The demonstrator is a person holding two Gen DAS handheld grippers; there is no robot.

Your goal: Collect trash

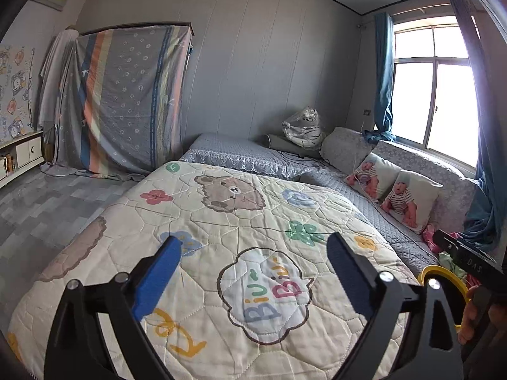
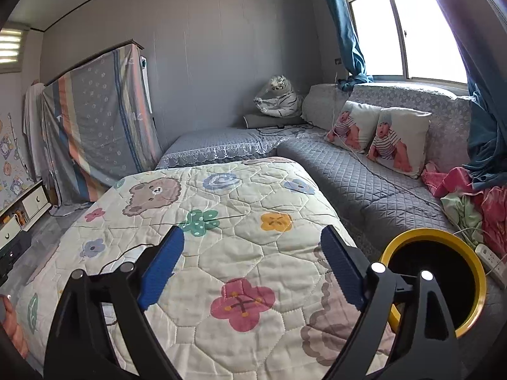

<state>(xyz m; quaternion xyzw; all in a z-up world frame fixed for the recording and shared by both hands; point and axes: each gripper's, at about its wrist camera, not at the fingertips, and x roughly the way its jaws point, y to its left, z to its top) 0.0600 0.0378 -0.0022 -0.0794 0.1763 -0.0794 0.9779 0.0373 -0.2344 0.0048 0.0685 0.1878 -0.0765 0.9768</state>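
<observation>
In the left wrist view, at about nine o'clock, a low white cabinet (image 1: pixel 22 155) stands against the wall, and beside it, toward eleven o'clock, a striped sheet (image 1: pixel 126 95) drapes over a tall frame. The cartoon quilt (image 1: pixel 221 221) with bears and flowers covers the bed across the middle. The left claw (image 1: pixel 253 272) hangs over the quilt at six o'clock with its blue pads spread wide and nothing between them. At one o'clock a plastic-wrapped toy tiger (image 1: pixel 304 123) sits in the far corner, and two baby-print pillows (image 1: pixel 396 193) lean on the grey sofa (image 1: pixel 380 221) at three o'clock under the window (image 1: pixel 434 95). In the right wrist view, the right claw (image 2: pixel 252 266) is likewise wide open and empty above the quilt. The task's bin, a yellow-rimmed black trash can (image 2: pixel 478 285), stands at four o'clock, just beside the right finger, between the bed and the sofa. No loose trash can be made out on the quilt.
</observation>
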